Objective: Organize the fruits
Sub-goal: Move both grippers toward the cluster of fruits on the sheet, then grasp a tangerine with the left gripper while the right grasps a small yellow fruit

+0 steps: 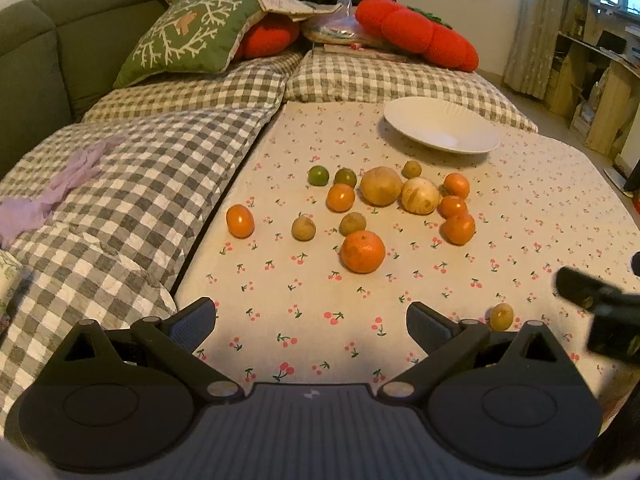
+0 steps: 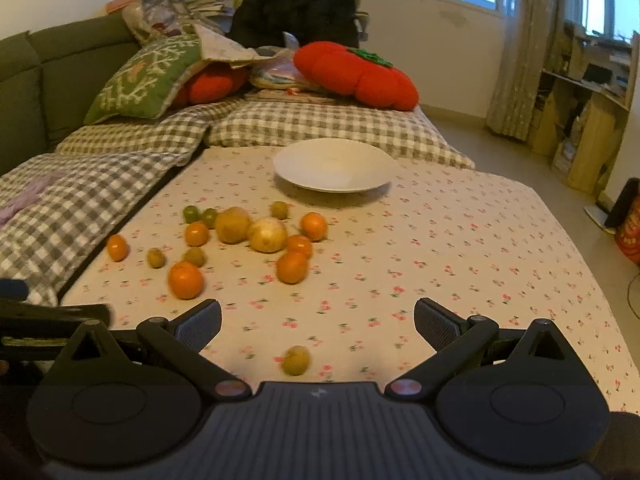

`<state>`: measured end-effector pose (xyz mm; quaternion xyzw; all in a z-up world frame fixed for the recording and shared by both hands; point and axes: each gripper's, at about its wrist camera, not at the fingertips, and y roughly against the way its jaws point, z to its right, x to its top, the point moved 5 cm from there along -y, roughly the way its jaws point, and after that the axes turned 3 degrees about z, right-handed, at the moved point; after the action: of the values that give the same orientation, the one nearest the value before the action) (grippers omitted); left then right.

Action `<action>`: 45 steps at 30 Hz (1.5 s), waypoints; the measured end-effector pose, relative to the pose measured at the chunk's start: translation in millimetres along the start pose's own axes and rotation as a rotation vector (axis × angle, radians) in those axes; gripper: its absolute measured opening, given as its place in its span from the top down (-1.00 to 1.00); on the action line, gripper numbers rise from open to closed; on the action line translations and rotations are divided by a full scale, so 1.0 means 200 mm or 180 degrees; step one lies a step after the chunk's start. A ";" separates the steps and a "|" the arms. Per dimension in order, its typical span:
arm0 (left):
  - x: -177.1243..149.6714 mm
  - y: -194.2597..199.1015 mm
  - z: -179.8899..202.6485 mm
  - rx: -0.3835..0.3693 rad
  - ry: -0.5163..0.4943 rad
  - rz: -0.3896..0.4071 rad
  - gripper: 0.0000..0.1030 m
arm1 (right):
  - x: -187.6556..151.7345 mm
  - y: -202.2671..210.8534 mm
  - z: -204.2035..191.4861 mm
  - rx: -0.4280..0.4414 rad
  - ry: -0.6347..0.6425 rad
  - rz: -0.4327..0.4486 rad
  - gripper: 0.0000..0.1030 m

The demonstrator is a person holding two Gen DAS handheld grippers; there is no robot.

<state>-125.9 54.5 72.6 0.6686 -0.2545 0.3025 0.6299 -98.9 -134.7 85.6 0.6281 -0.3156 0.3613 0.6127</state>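
Several fruits lie loose on a cherry-print tablecloth point(image 1: 304, 288): oranges such as a big one point(image 1: 362, 251), two pale yellow round fruits point(image 1: 381, 185), small green ones point(image 1: 318, 175) and small brownish ones. An empty white plate point(image 1: 442, 124) stands behind them; it also shows in the right wrist view point(image 2: 334, 165). My left gripper point(image 1: 312, 320) is open and empty, in front of the pile. My right gripper point(image 2: 318, 322) is open and empty, with a small brownish fruit point(image 2: 296, 360) lying on the cloth between and below its fingers. That fruit shows by the left gripper's right finger point(image 1: 501, 317).
Checkered cushions point(image 1: 132, 184) border the table on the left and back, with a green pillow point(image 1: 188, 36) and red tomato-shaped cushions point(image 1: 416, 32). A purple cloth point(image 1: 52, 196) lies on the left cushion. Shelves point(image 2: 580, 100) stand at the right. The table's right edge drops to the floor.
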 end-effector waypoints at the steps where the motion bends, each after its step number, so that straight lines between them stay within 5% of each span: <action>1: 0.00 -0.02 -0.01 -0.0017 0.0019 -0.0021 -0.88 | -0.01 -0.02 0.04 -0.0003 -0.0036 -0.0029 -0.99; 5: -0.01 -0.11 0.00 -0.0167 0.0084 -0.0165 -0.88 | -0.04 -0.09 0.10 0.0125 -0.0127 0.0109 -0.98; 10: 0.04 -0.24 0.06 -0.0301 0.0182 -0.0292 -0.84 | -0.13 -0.21 0.00 0.0358 0.0007 -0.0144 -0.72; 15: 0.09 -0.42 0.14 -0.0322 0.0182 -0.0381 -0.51 | -0.26 -0.32 -0.03 0.0520 0.0056 -0.0720 -0.32; 21: 0.07 -0.58 0.15 -0.0393 0.0222 -0.0438 -0.11 | -0.25 -0.40 -0.06 0.0543 0.0227 -0.0597 -0.06; 26: 0.07 -0.63 0.14 -0.0480 0.0270 -0.0413 0.22 | -0.24 -0.45 -0.07 0.0583 0.0169 -0.0600 0.50; 28: 0.09 -0.64 0.14 -0.0518 0.0266 -0.0369 0.35 | -0.24 -0.45 -0.07 0.0618 0.0136 -0.0570 0.53; 45: 0.12 -0.64 0.17 -0.0574 0.0130 -0.0230 0.47 | -0.10 -0.47 0.02 0.0663 -0.0124 -0.0415 0.54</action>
<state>-14.1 31.4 2.2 0.6116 -0.2436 0.2690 0.7031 -30.9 -135.5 17.6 0.7144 -0.2467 0.3392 0.5601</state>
